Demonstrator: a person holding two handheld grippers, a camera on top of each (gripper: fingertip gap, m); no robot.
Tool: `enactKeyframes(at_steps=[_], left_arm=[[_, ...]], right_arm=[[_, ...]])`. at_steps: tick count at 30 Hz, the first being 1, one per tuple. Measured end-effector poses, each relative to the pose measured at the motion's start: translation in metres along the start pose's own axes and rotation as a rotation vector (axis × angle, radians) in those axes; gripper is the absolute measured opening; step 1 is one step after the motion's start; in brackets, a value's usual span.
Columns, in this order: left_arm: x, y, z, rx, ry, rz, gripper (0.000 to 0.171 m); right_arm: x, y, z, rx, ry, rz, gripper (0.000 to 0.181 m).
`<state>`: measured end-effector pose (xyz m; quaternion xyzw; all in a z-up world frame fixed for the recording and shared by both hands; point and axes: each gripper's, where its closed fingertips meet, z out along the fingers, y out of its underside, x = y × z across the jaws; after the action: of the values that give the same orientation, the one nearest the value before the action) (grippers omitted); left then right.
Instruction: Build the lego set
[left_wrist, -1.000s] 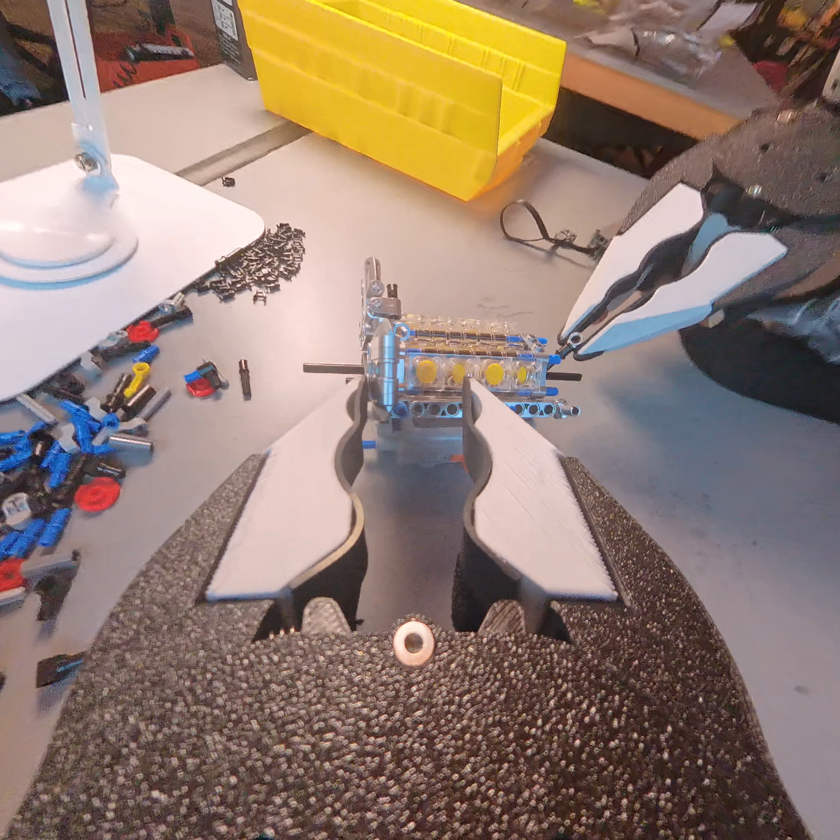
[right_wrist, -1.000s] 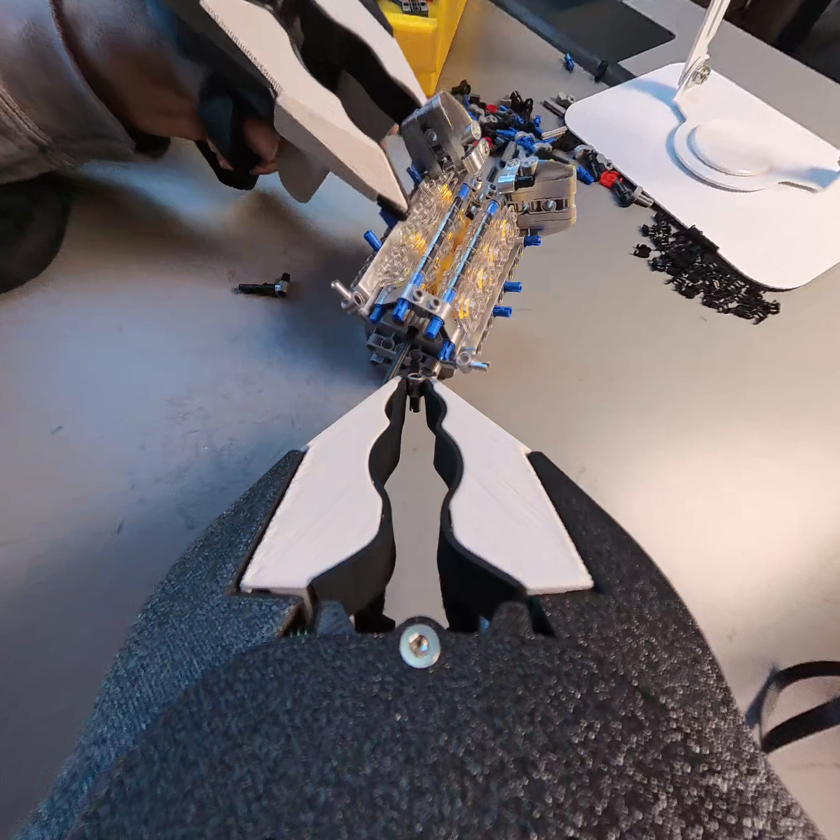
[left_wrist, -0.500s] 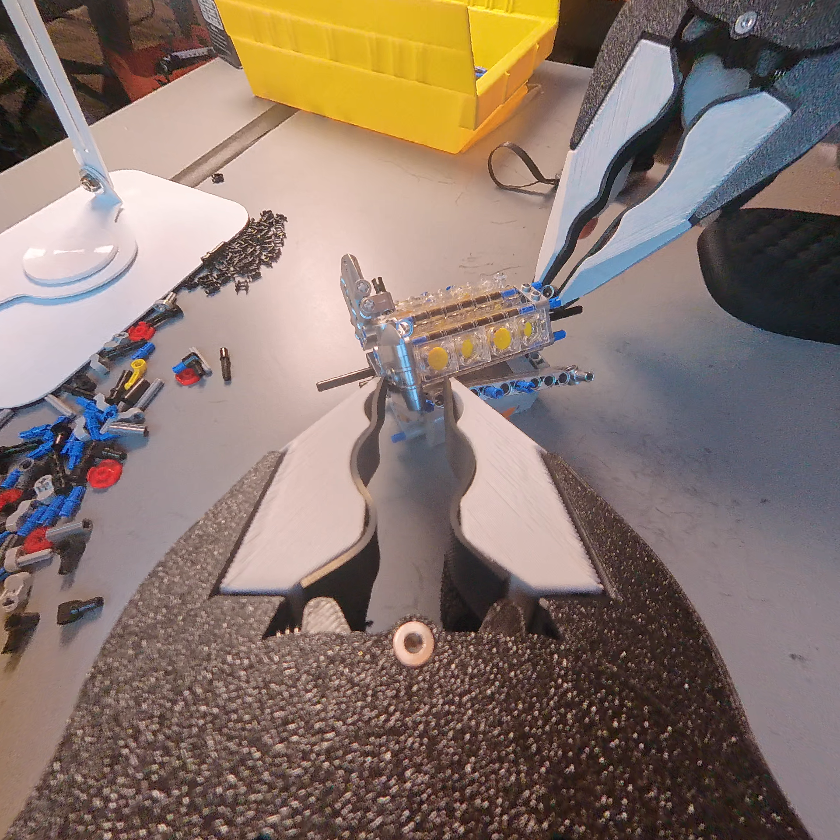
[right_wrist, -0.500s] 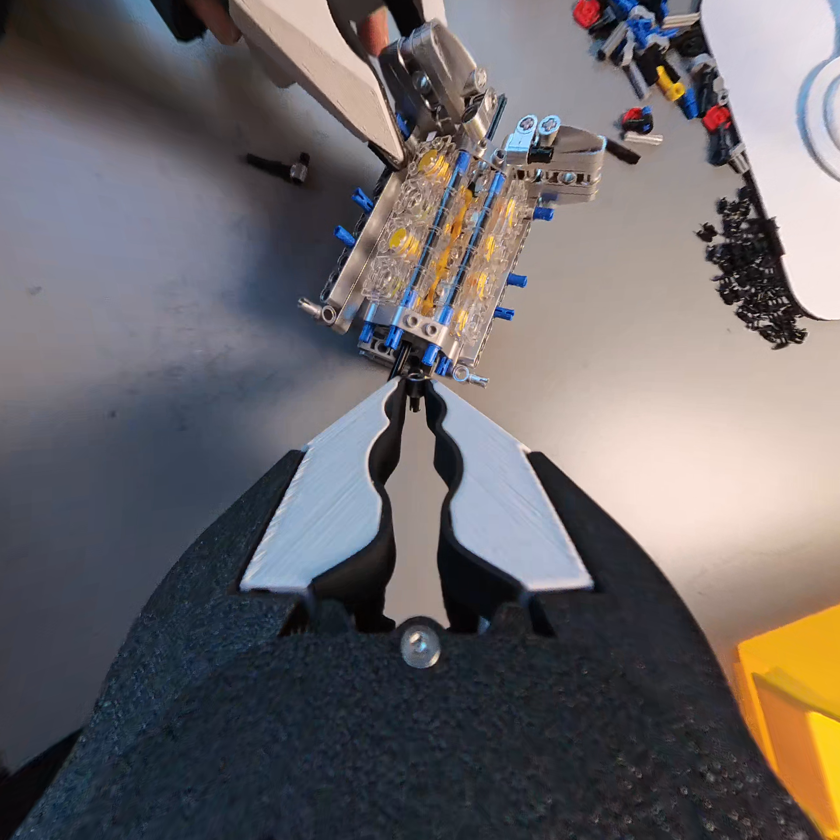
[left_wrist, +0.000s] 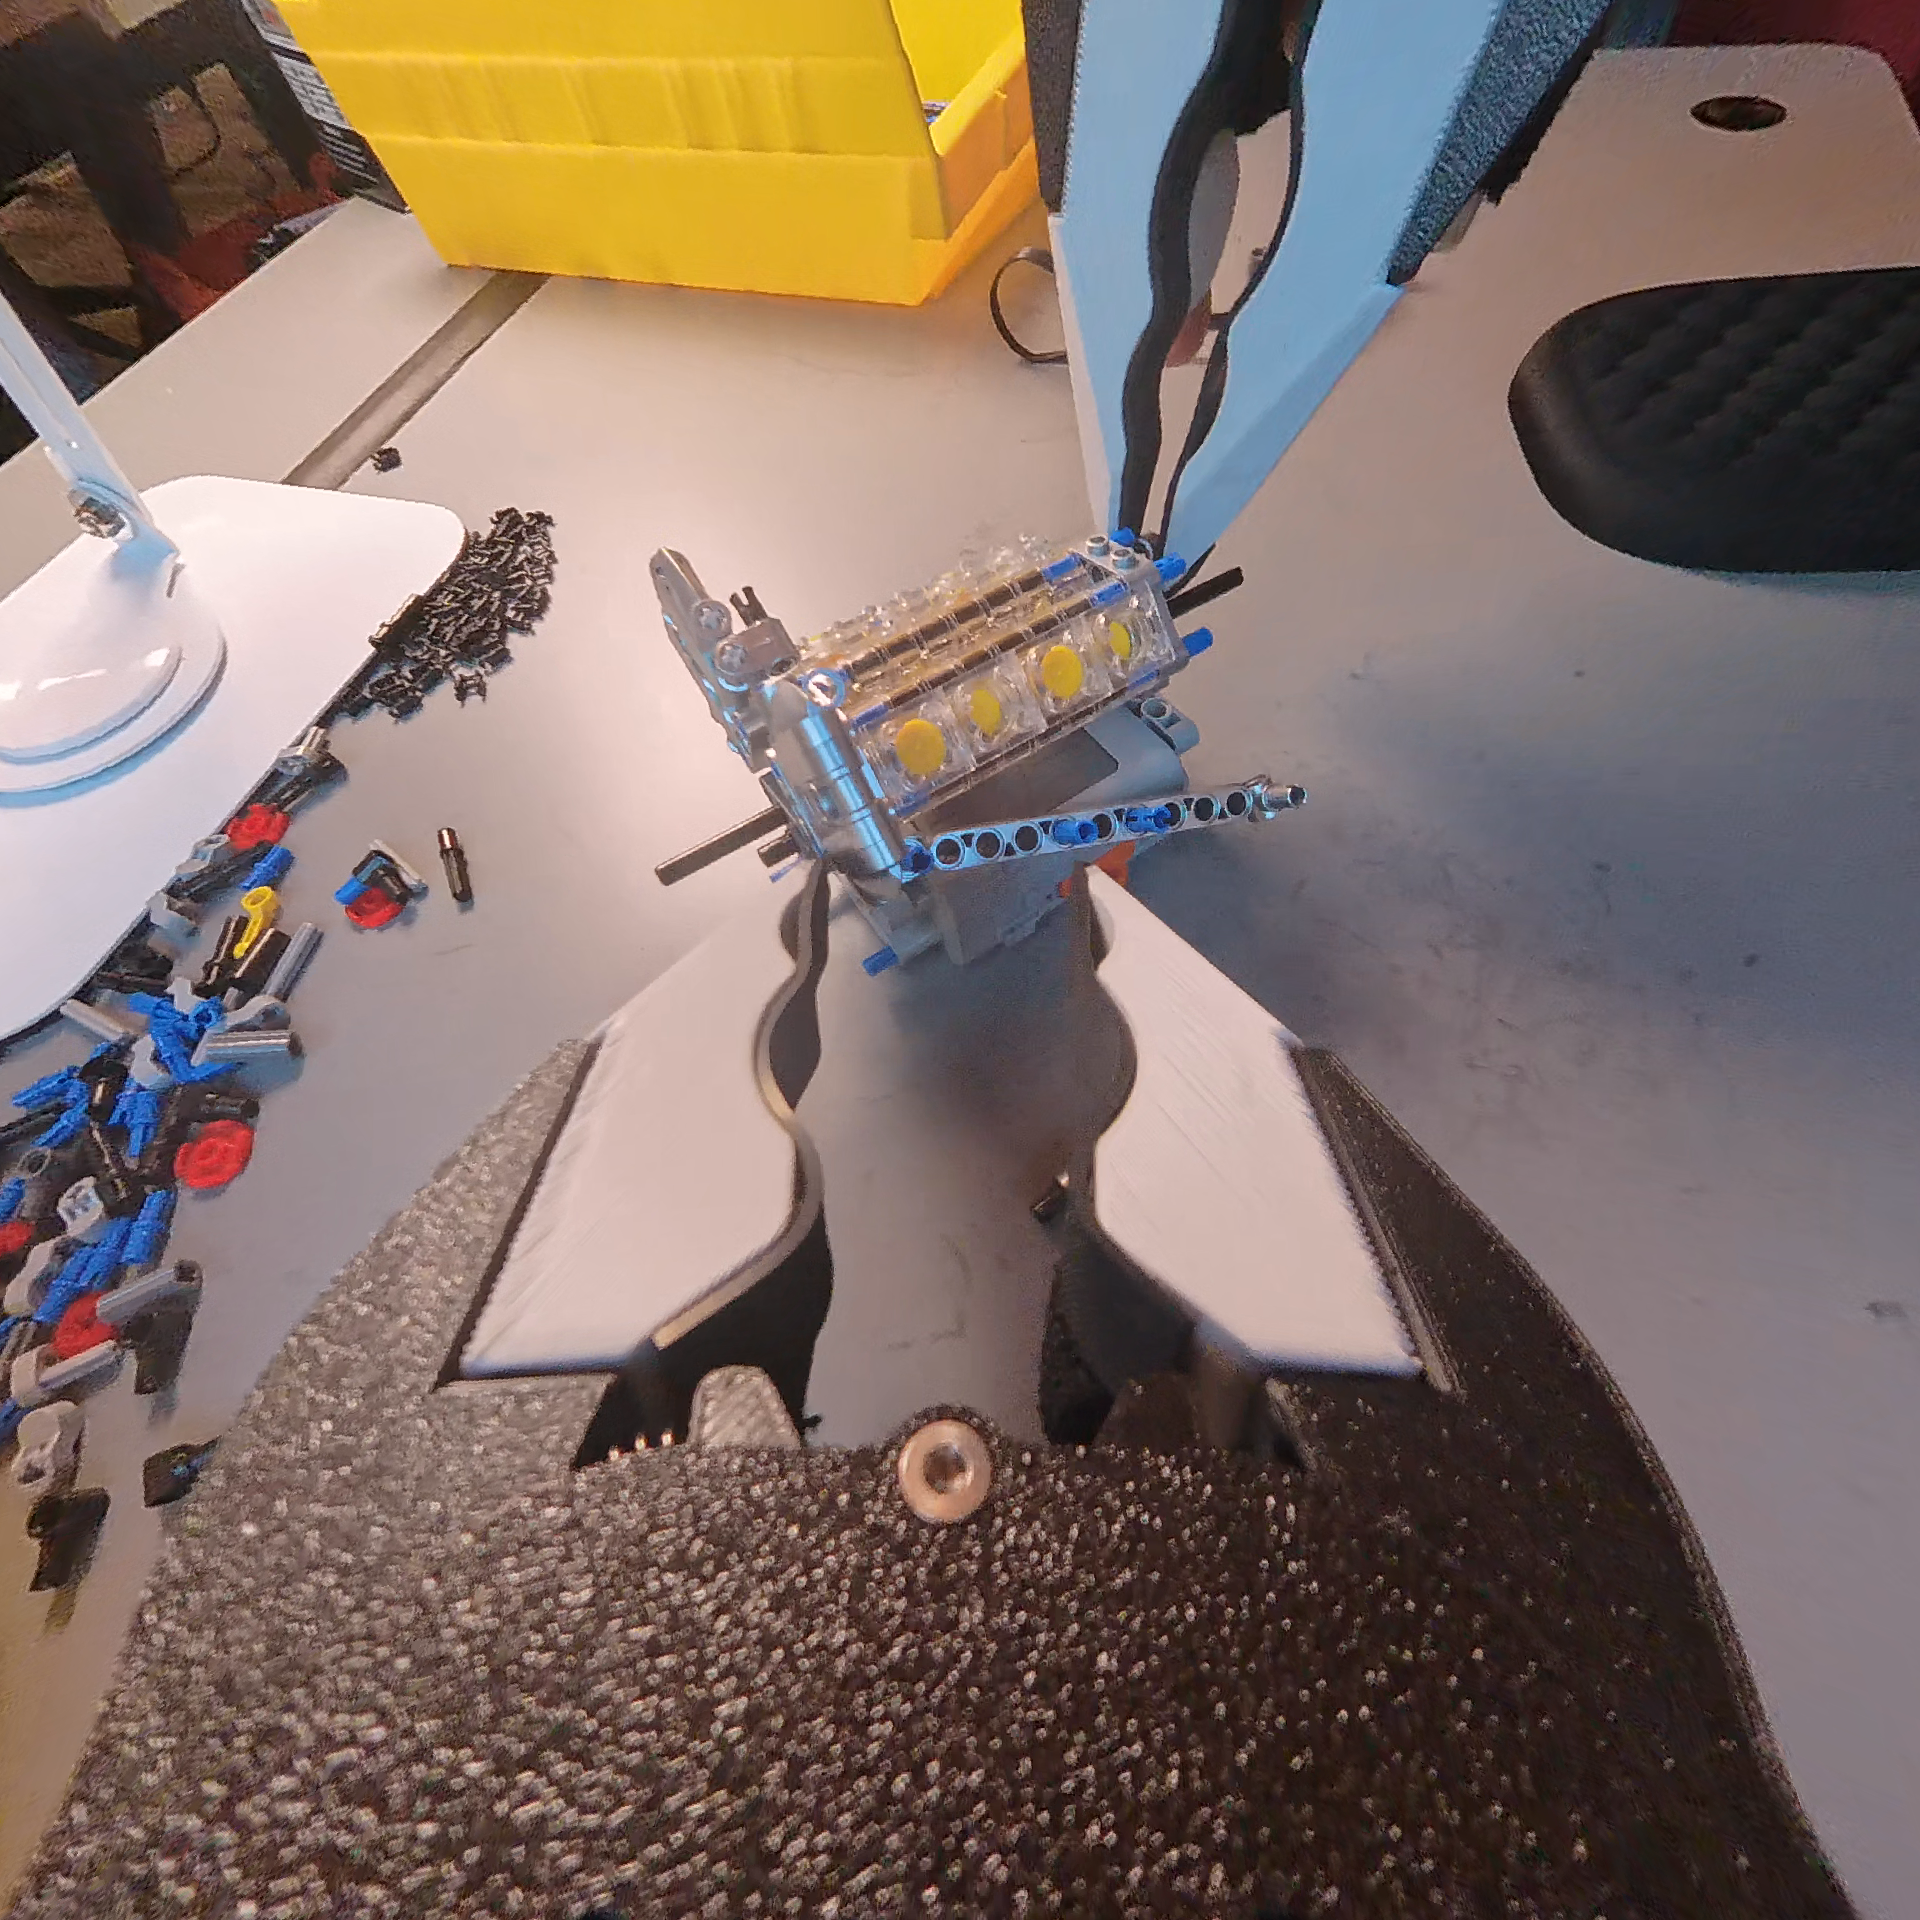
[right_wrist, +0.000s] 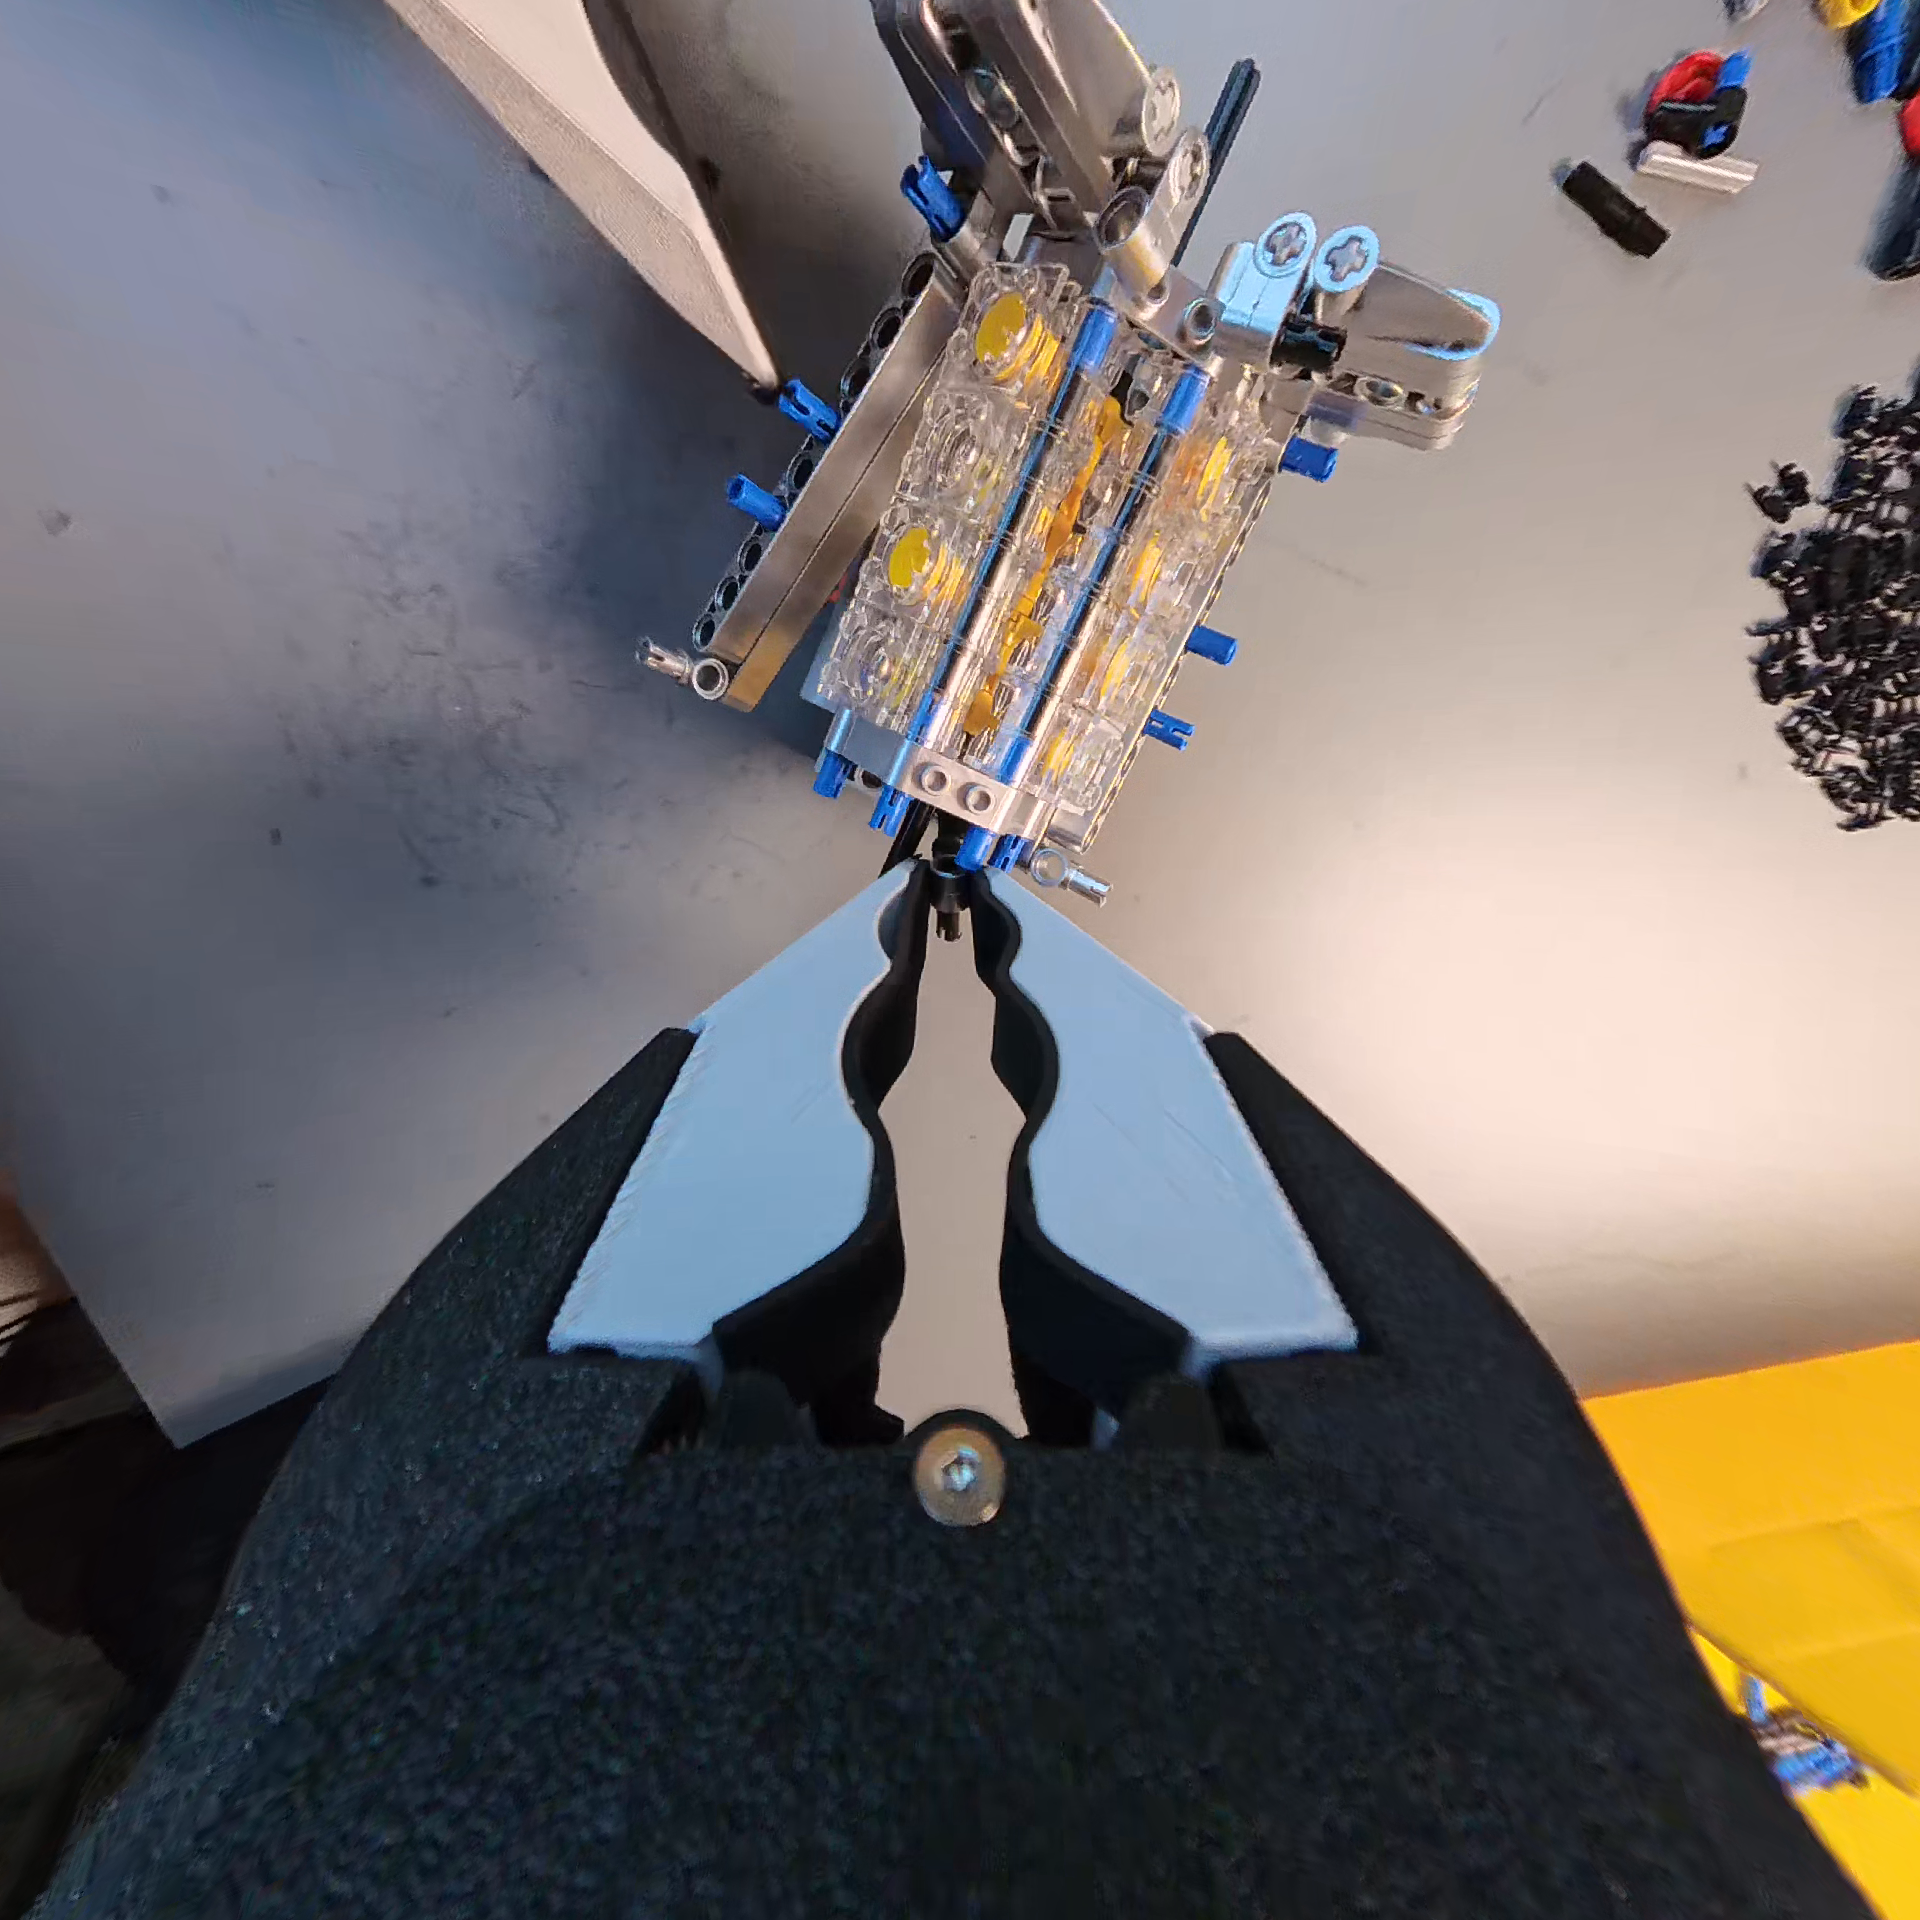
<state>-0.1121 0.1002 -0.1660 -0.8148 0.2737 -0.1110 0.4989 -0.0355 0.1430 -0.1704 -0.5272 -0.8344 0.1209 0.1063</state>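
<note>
A brick-built engine model (left_wrist: 966, 707), with clear blocks, yellow discs, blue pins and grey beams, sits tilted at the table's middle. My left gripper (left_wrist: 956, 883) is open, and its fingers stand on either side of the model's grey base. My right gripper (right_wrist: 940, 894) is shut on a small black pin (right_wrist: 942, 909) at the model's near end. In the left wrist view the right gripper (left_wrist: 1153, 535) points down from above onto the model's far end. In the right wrist view one left finger (right_wrist: 644, 208) lies beside the model (right_wrist: 1039, 540).
A yellow bin (left_wrist: 675, 156) stands at the back. A white lamp base (left_wrist: 208, 644) is at the left, with a heap of small black pins (left_wrist: 468, 613) and loose blue, red and grey parts (left_wrist: 135, 1122). A black padded seat (left_wrist: 1745, 416) is at the right. My right fingertips sit around 10 centimeters from my left ones. The left gripper is farther from the black padded seat (left_wrist: 1745, 416), some 25 centimeters, than the right, some 20 centimeters.
My right gripper has swung up and over and now points down at the model's end. The model has tilted. My left fingers closed on its base, then spread wider.
</note>
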Motion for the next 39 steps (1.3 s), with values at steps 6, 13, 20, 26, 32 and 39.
enactKeyframes(at_steps=[6, 13, 20, 26, 32, 39], left_arm=[[-0.001, -0.004, 0.004, 0.013, 0.027, -0.197, 0.047], [0.003, -0.015, 0.005, 0.082, 0.170, -0.491, 0.061], [-0.005, -0.009, 0.017, 0.069, 0.076, -0.598, 0.049], [-0.003, 0.009, 0.014, -0.132, -0.020, -0.250, 0.032], [-0.003, 0.016, 0.002, -0.275, -0.056, 0.028, 0.022], [-0.001, 0.028, -0.011, -0.379, -0.047, 0.300, 0.013]], right_arm=[[0.002, 0.001, 0.002, -0.078, 0.011, -0.041, 0.006], [0.003, 0.001, 0.003, -0.126, -0.005, -0.068, 0.006], [0.002, -0.002, 0.004, -0.023, 0.010, -0.036, 0.006], [0.006, 0.009, 0.001, 0.042, 0.036, -0.011, 0.006], [0.006, 0.018, -0.010, 0.140, 0.038, 0.033, 0.006], [0.006, 0.039, -0.023, 0.295, 0.061, 0.122, 0.006]])
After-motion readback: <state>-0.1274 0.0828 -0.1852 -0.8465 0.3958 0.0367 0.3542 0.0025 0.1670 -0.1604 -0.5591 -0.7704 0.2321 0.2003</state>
